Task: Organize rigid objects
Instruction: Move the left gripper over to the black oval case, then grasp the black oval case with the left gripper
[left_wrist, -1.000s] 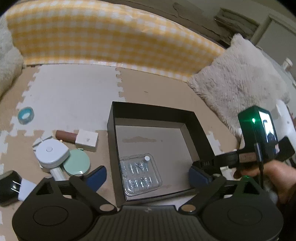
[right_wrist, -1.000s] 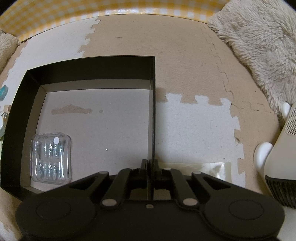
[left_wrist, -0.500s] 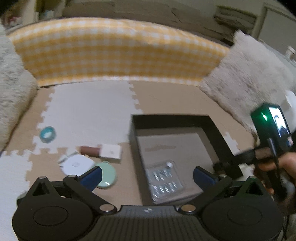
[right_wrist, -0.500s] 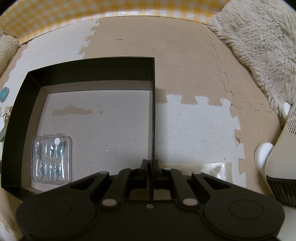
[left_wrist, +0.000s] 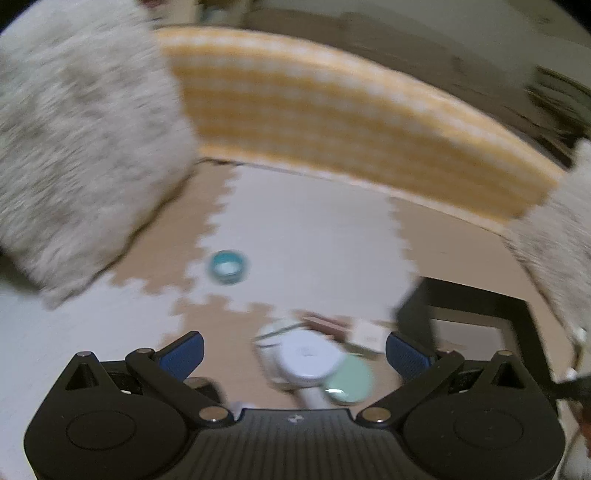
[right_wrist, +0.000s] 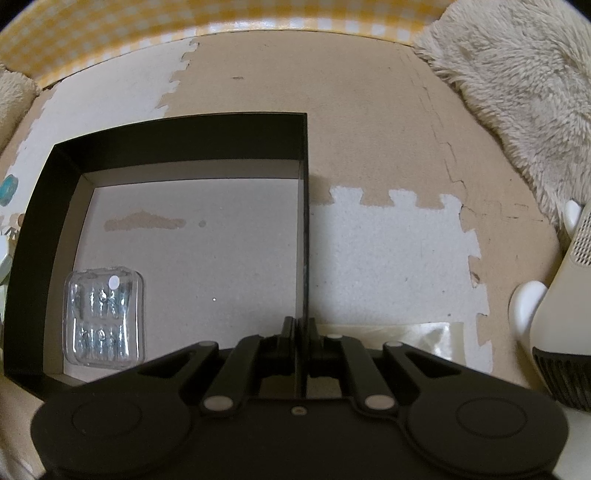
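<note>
My left gripper (left_wrist: 295, 350) is open with nothing between its blue pads (left_wrist: 184, 352). It hovers over a blurred cluster on the foam mat: a white round device (left_wrist: 306, 356), a green disc (left_wrist: 351, 380), a brown tube (left_wrist: 325, 323) and a small white box (left_wrist: 369, 334). A teal tape ring (left_wrist: 227, 266) lies farther off to the left. The black box (left_wrist: 476, 295) sits at the right. My right gripper (right_wrist: 301, 326) is shut on the right wall of the black box (right_wrist: 177, 136). A clear plastic case (right_wrist: 103, 317) lies in the box's near left corner.
Fluffy cushions (left_wrist: 74, 147) (right_wrist: 517, 81) flank the mat, and a yellow checked cushion (left_wrist: 351, 122) runs along the back. A white appliance (right_wrist: 561, 295) stands at the right edge. A strip of clear film (right_wrist: 424, 339) lies beside the box.
My left gripper has swung left, away from over the black box and the clear case, to above the cluster of small objects. The right gripper and the box have stayed put.
</note>
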